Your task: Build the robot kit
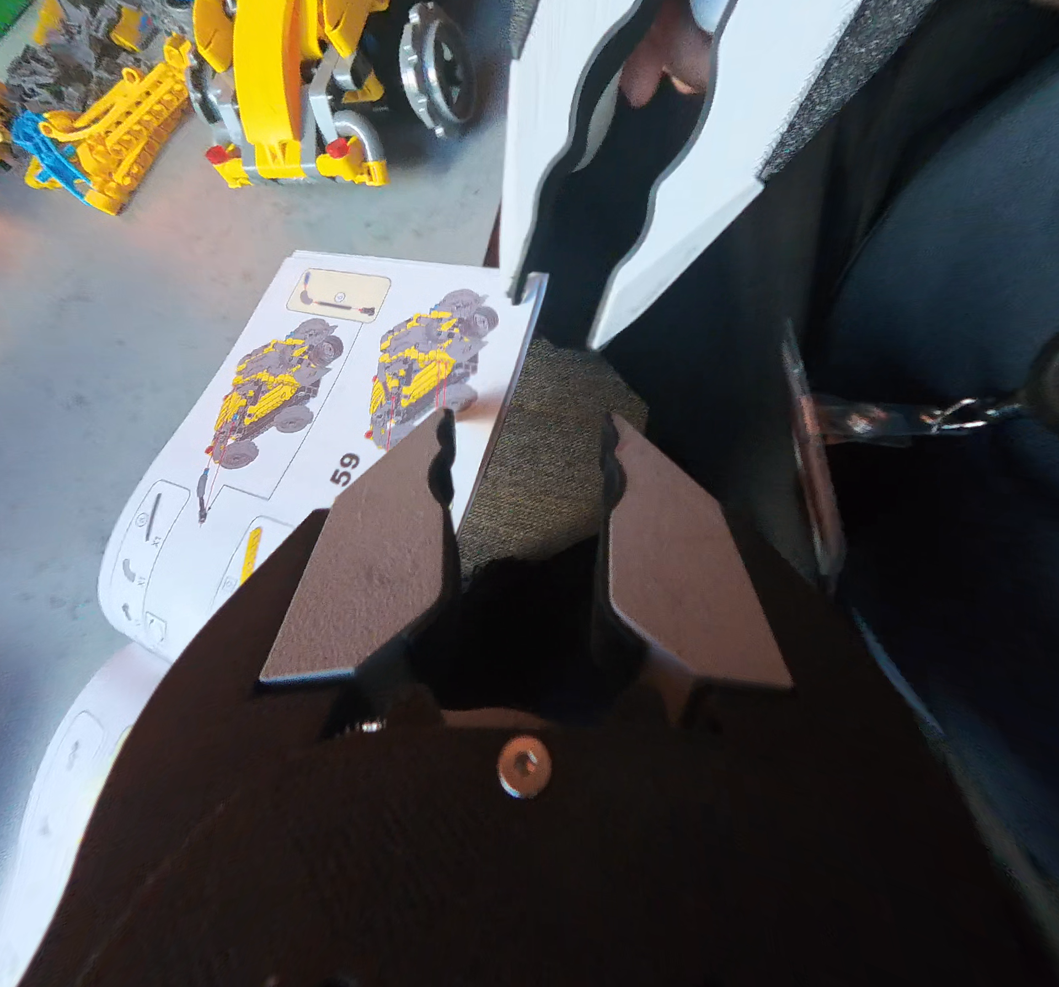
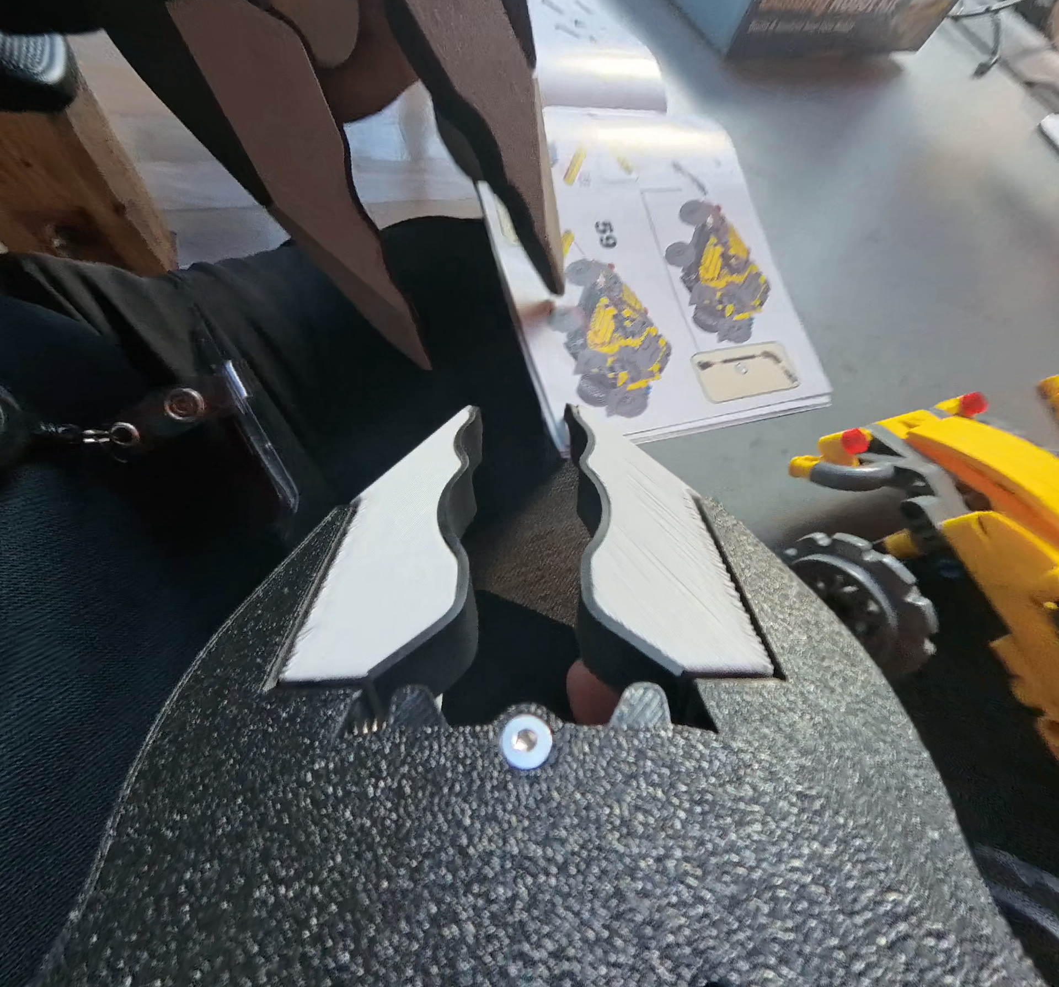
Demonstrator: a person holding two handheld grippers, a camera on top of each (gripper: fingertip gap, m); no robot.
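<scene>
Two grippers, the brown-fingered left gripper [image 1: 527, 432] and white-fingered right gripper [image 2: 521, 426], both released, meet at the near edge of the white paper instruction booklet [image 1: 321, 386] on the grey table [image 1: 114, 300]; a yellow brick-built toy vehicle [image 1: 286, 59] stands farther away.

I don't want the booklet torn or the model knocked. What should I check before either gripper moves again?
1. Left gripper open: ok.
2. Right gripper open: ok.
3. Both empty: ok, nothing between fingers.
4. Instruction booklet lying flat: not ok, its near edge overhangs the table by the fingertips.
5. Fingertips off the page: cannot tell, they overlap its edge.
6. Yellow toy vehicle apart from both grippers: ok.
</scene>
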